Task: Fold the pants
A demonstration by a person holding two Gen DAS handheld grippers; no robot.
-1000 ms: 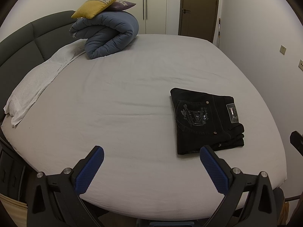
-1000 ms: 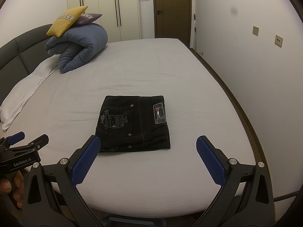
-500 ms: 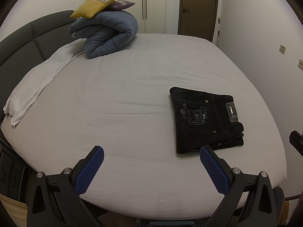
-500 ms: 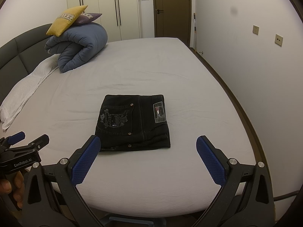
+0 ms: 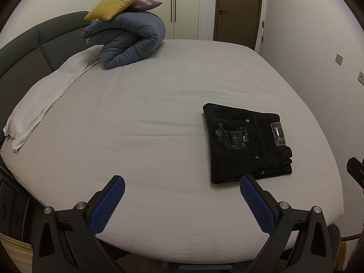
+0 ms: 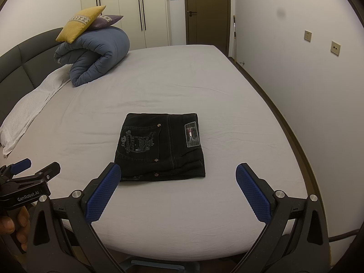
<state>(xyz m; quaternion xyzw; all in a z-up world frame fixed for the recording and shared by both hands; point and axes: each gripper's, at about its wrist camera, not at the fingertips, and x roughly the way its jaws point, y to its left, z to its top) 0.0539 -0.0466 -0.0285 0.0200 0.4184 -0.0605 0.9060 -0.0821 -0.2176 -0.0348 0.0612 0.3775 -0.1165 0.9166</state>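
Observation:
Black pants [image 6: 160, 146] lie folded in a compact rectangle on the grey bed sheet [image 6: 182, 86], back pocket and label facing up. They also show in the left wrist view [image 5: 245, 145], at the right. My right gripper [image 6: 178, 179] is open and empty, held just short of the pants' near edge. My left gripper [image 5: 182, 191] is open and empty, over bare sheet left of the pants. The left gripper also shows at the left edge of the right wrist view [image 6: 29, 173].
A rolled blue duvet [image 5: 127, 43] with a yellow cushion [image 5: 116, 3] on top sits at the bed's far left. A white towel [image 5: 43, 95] lies along the dark headboard [image 5: 27, 52]. A wall [image 6: 307, 68] runs close along the right side. Wardrobe and door stand behind.
Both grippers stay open and nearly still. The view has shifted very slightly; the pants have not moved.

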